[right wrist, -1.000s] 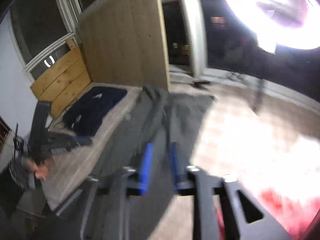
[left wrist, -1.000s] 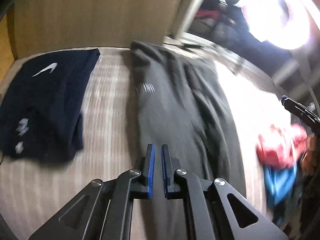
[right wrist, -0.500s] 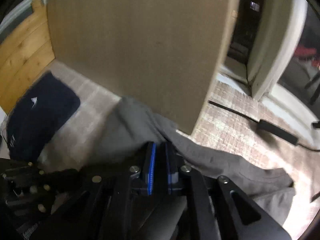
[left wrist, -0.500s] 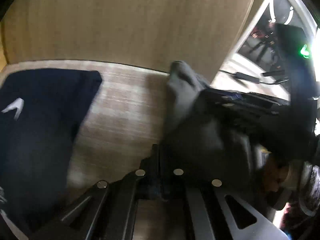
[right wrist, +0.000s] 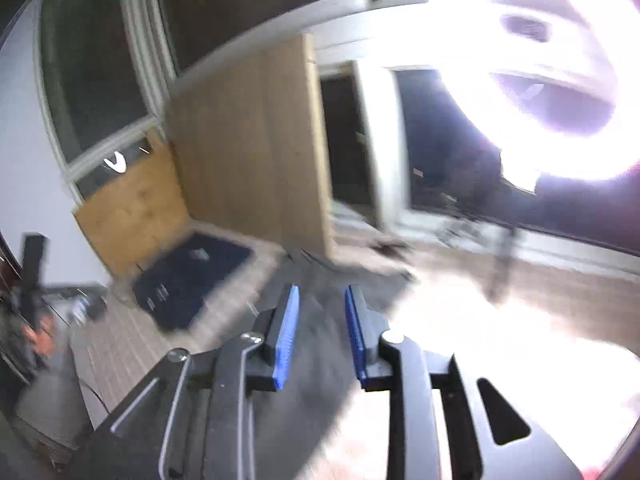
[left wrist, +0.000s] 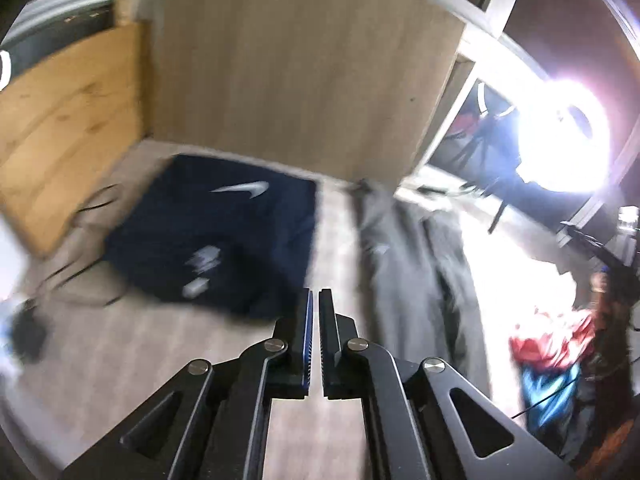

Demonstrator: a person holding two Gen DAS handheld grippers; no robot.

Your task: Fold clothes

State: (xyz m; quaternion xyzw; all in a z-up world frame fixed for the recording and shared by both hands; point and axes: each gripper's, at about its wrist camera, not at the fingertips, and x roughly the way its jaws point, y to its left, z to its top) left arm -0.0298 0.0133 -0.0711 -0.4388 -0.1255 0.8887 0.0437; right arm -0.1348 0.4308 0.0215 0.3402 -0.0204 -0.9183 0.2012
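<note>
Left wrist view: the grey garment (left wrist: 416,264) lies on the floor right of centre, its long axis running from the lower middle up toward the wooden panel (left wrist: 304,80). The left gripper (left wrist: 314,300), pads nearly together and holding nothing, hovers just left of it, beside the folded navy shirt (left wrist: 216,236). In the right wrist view the right gripper (right wrist: 320,304) hangs with pads apart directly over the grey cloth (right wrist: 316,344), so it looks nearer. Motion blur and lamp glare at the right hide the garment's edges and far end
</note>
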